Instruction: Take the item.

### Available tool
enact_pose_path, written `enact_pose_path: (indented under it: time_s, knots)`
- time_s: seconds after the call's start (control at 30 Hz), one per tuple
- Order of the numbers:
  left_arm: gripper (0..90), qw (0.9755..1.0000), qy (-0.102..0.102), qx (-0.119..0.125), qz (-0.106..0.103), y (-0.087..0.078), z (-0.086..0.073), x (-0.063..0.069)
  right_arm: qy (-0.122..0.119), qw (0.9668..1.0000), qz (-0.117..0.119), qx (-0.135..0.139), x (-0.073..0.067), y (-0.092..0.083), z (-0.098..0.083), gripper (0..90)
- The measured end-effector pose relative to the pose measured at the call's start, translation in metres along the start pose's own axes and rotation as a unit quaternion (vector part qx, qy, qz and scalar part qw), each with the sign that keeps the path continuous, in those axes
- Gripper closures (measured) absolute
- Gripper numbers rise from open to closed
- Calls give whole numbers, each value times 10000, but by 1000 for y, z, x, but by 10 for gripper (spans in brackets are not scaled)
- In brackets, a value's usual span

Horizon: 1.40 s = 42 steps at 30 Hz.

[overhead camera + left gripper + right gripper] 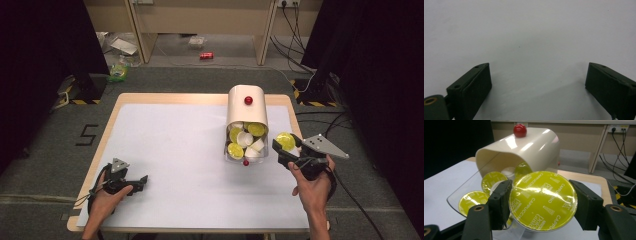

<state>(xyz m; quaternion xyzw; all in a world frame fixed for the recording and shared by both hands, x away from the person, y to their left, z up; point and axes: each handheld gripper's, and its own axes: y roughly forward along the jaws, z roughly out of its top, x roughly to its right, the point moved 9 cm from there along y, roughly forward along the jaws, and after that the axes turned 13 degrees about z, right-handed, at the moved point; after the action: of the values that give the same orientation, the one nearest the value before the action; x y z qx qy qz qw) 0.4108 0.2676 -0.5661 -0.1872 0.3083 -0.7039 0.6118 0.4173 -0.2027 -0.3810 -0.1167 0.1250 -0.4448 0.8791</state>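
The capsule [543,200] I am gripping firmly in the closed right gripper [541,202], keeping it level while clearing the box [247,107]; left gripper [537,82] is resting open, empty.

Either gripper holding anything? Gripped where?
Right gripper clamps a yellow-lidded coffee capsule by its opposite sides, foil lid facing the camera. Left gripper is open, holding nothing.

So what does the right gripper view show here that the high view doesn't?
Right gripper view: the word CAPPUCCINO printed on the yellow foil-lidded coffee capsule, with a jaw pressed against each side of it. High view: the left gripper resting near the front left corner of the white-topped table, and the floor beyond. Both: the right gripper holding that capsule beside the cream bin with the red knob, tipped on its side with capsules at its mouth.
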Motion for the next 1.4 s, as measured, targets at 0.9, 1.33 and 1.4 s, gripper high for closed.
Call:
enact_pose_path:
  time_s: [0.9,1.33,1.4]
  knots:
    - [59,10000,1,-1,-1,0,0,0,330,9980,-529,-78,58,14,-50,386]
    - [59,10000,0,-1,-1,0,0,0,345,9973,-611,-219,70,24,-71,386]
    - [59,10000,5,-1,0,0,0,0,364,9970,-617,-303,71,27,-77,386]
